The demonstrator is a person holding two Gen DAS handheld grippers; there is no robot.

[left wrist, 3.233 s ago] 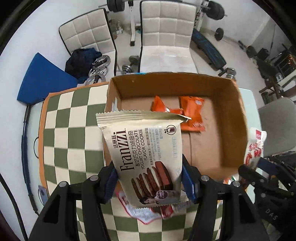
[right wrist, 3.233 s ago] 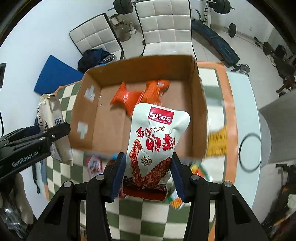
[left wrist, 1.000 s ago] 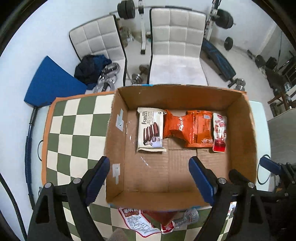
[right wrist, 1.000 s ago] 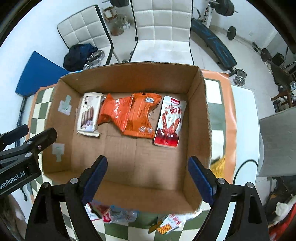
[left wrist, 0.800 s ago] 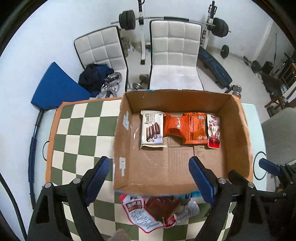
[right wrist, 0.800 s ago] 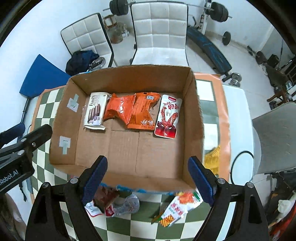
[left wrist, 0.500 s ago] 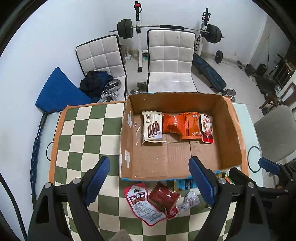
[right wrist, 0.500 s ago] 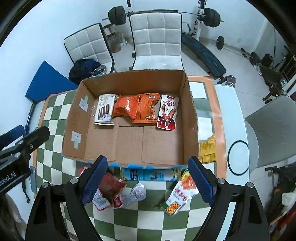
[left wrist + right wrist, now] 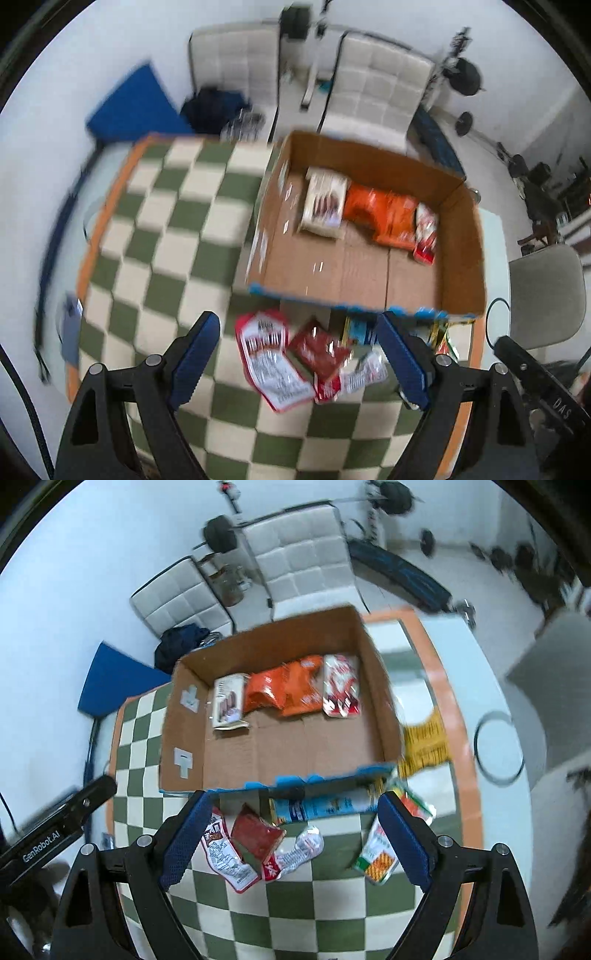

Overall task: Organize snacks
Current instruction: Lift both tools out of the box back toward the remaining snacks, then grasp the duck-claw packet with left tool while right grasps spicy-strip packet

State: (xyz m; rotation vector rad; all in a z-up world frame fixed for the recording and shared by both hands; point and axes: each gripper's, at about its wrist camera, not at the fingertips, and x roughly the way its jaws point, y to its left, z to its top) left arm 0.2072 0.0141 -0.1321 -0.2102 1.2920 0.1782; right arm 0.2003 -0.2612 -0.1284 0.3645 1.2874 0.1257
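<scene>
Two pairs of handheld tongs hover above a green-and-cream checkered table [image 9: 317, 904], both spread wide and holding nothing. The left tongs [image 9: 301, 354] and right tongs [image 9: 291, 834] each point toward 12 o'clock, where a cardboard box [image 9: 184, 731] sits. Along the box's far wall, 3 kinds of snack lie side by side in a neat row, apparently so the near floor stays free: a cream cookie pack [image 9: 228, 701], orange bags [image 9: 284, 690] and a red-and-white pouch [image 9: 340, 690]. Loose snacks wait outside, just below the box's near edge: a red-and-white packet [image 9: 225, 856], a dark red packet [image 9: 256, 836], a blue pack [image 9: 325, 806] and, at 4 o'clock, a green-and-orange packet [image 9: 378, 853]. Motion blur makes labels unreadable. Yellow packaging [image 9: 423, 742] lies beside the box's right wall.
</scene>
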